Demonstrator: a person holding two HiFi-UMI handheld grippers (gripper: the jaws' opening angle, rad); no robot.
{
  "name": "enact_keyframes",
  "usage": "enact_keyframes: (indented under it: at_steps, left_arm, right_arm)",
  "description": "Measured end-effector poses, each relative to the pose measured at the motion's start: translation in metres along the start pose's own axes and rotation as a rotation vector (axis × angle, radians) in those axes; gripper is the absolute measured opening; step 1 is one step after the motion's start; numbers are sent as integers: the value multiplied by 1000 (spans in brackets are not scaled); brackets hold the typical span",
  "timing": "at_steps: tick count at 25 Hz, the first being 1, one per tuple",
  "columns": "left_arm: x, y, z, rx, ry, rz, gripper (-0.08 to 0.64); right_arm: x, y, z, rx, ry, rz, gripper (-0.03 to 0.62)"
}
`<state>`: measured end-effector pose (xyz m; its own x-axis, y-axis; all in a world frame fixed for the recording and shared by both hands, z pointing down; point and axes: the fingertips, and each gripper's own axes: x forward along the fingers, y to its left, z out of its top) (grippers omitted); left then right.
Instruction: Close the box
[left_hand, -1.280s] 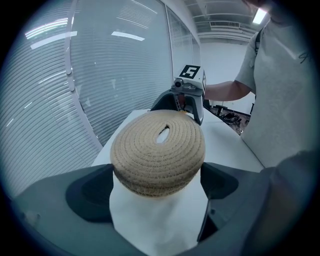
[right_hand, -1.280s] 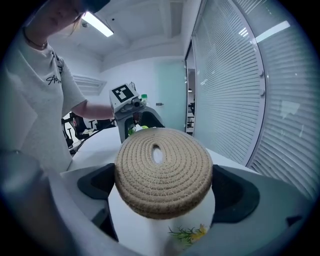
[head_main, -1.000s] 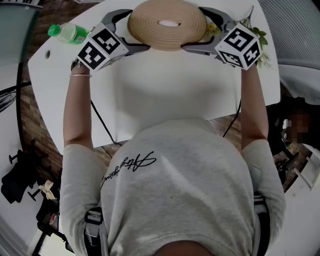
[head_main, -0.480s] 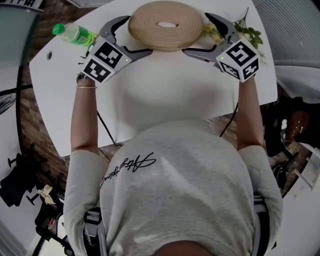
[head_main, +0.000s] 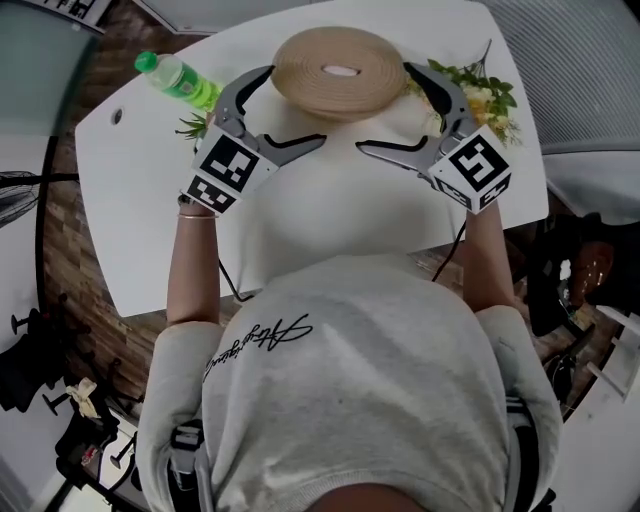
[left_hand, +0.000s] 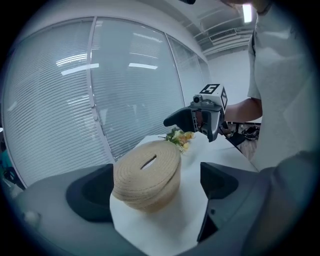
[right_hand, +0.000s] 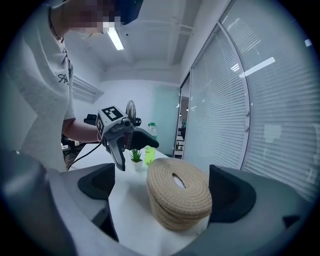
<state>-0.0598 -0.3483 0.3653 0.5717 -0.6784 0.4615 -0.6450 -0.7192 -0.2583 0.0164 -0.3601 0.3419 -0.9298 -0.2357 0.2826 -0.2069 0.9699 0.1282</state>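
a: where's the woven box (head_main: 340, 72)?
b: on the white table (head_main: 330, 220), far side. slotted lid seated flat on top.
a: left gripper (head_main: 290, 108)?
b: fingers wide apart. box ahead in the gap in its own view (left_hand: 147, 172), no pad touching it.
a: right gripper (head_main: 388, 108)?
b: same, spread wide, box (right_hand: 179, 197) loose between the pads.
a: surroundings?
b: green bottle (head_main: 180, 78) and small potted plant (head_main: 192, 125) to the box's left, flowers (head_main: 480, 95) just beside its right.
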Motion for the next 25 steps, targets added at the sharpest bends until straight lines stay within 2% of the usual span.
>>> enact_keyframes:
  at_steps: [6,16,20,22,25]
  left_arm:
    - [-21,-16,31,-42,-112,57,528]
    - [-42,-31,55,-124,-249,122,522]
    - [-46,-38,62,-180,-308,96,518]
    - [-50,-42,66,-210,-337,85,489]
    - [-52,-47,69,-232,-357,79,401]
  right_arm:
    - [-13,22,31,3,-108,19,558]
    - [-22,44,52,38,-198,60,484]
    - [-29,44,60,38,-245,41,426]
    - [-33,43,63,50,-271,37,376]
    - [-37,46,65,74,-301,64,326]
